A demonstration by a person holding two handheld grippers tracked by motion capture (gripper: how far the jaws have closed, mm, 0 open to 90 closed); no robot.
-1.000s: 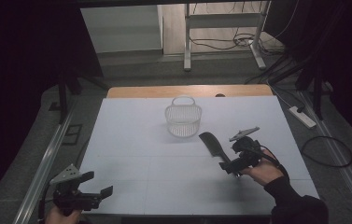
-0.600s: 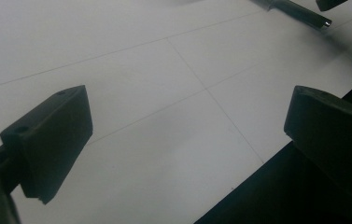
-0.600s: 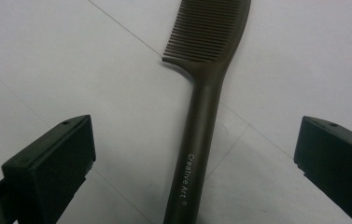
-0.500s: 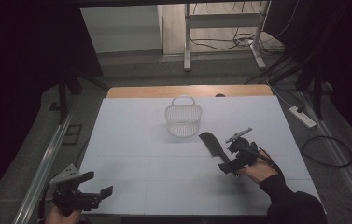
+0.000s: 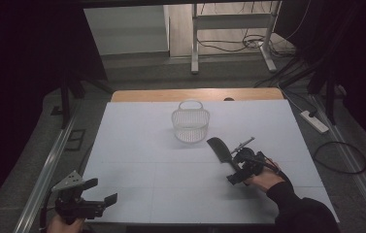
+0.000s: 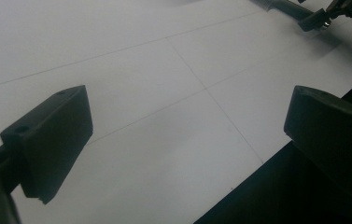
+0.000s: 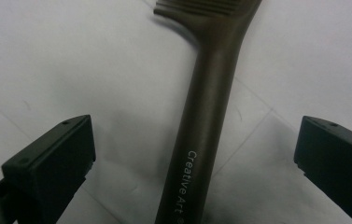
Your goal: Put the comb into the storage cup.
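Our right gripper [image 5: 234,175] hovers over the dark slotted spatula [image 7: 206,116], jaws spread wide on either side of its handle and not touching it. The spatula lies flat on the white table [image 5: 137,145], its head near the white basket [image 5: 191,124]. We judge it light, stiff and smooth, so the mid-handle is the best grip. Our left gripper [image 5: 98,191] waits spread near the table's near edge

Wide bare bench [image 5: 137,145] ahead of my left tongs [image 5: 100,191]; nothing blocks there. White basket [image 5: 191,127] stands mid-bench toward the far edge, just beyond the spatula [image 5: 218,149]. Spatula handle lies between my right tongs [image 7: 194,154], clear room either side.
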